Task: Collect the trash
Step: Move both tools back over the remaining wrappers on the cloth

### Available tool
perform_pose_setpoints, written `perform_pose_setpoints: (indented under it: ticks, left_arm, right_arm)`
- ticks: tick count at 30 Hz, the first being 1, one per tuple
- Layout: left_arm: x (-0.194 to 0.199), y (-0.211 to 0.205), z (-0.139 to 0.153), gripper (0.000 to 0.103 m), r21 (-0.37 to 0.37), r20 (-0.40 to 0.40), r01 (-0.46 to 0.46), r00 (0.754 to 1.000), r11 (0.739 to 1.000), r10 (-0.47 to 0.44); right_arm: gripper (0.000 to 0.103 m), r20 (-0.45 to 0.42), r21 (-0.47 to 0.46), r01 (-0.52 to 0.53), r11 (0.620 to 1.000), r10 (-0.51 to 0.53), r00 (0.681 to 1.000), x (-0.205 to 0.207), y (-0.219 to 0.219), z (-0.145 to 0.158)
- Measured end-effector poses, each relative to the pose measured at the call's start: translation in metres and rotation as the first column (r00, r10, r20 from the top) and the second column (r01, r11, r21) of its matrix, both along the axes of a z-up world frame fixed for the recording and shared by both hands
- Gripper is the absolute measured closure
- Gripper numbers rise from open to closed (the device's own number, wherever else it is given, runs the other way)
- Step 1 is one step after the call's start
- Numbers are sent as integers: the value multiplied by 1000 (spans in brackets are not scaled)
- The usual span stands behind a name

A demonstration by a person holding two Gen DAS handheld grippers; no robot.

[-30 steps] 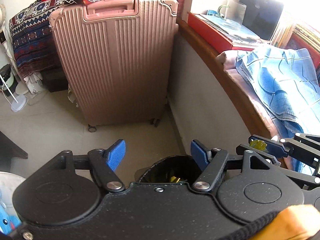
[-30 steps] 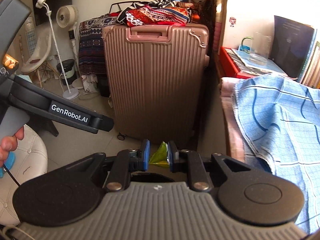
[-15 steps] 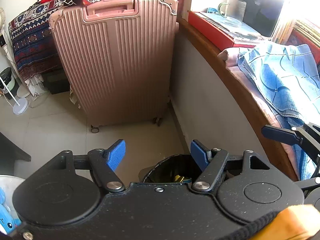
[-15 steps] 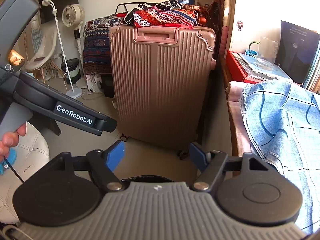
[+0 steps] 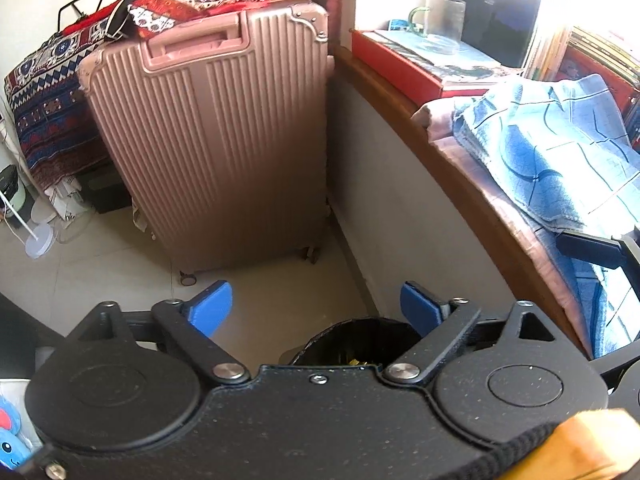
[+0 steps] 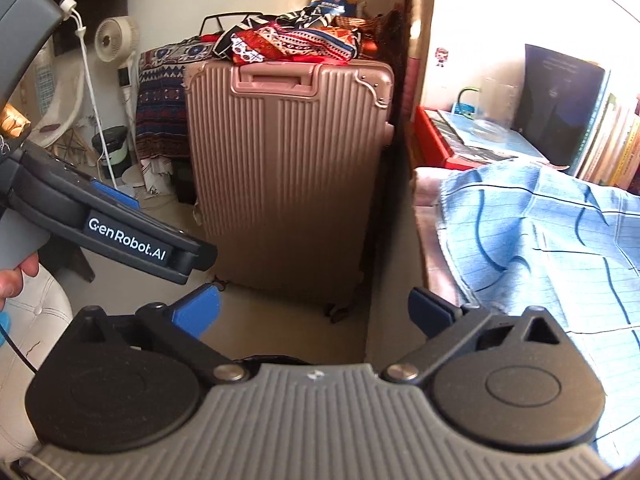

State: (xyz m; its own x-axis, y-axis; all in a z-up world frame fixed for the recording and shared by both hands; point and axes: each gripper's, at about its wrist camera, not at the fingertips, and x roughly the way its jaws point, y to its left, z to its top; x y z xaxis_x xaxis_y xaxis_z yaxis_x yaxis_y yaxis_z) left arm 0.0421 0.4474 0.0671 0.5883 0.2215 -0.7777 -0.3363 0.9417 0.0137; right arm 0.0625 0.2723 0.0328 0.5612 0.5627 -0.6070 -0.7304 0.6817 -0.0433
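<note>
Both the left gripper (image 5: pixel 316 306) and the right gripper (image 6: pixel 314 312) are opening wide and hold nothing. The yellow wrapper (image 5: pixel 357 360) lies in the black bin (image 5: pixel 360 336) on the floor. It looks light, thin and crinkly; pinch an edge.

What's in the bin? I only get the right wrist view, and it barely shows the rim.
Observer: The left wrist view looks down into the bin. Something small and yellow lies inside.
Operator: Is the left tool holding anything?
Observer: No. The left tool is over the bin, its jaws opening with nothing between them.
Operator: Where does the bin stand?
Observer: On the floor against the wall below the ledge, on the near side of the suitcase.
</note>
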Motion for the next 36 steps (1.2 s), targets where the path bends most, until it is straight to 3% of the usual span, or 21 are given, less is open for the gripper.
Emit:
perform_pose_setpoints:
  ticks: [13,20,28,36]
  left_arm:
    - [43,-61,14,1,-10,21,131,991,991,-131]
    - [76,-125,21,1,-23,42,244,969,969,-243]
    - [108,-219,19,1,-9,37,389,921,921,-388]
    - [149,-316,19,1,5,28,570,821,822,-570]
  right_arm:
    - [0,41,-20,160,987,-159,986,15,-56,9]
    - [0,43,-7,338,941,-337,940,34,-121,16]
    - [0,29,22,575,818,-576,817,51,-221,19]
    - [0,-9,46,754,656,-754,657,63,-309,16]
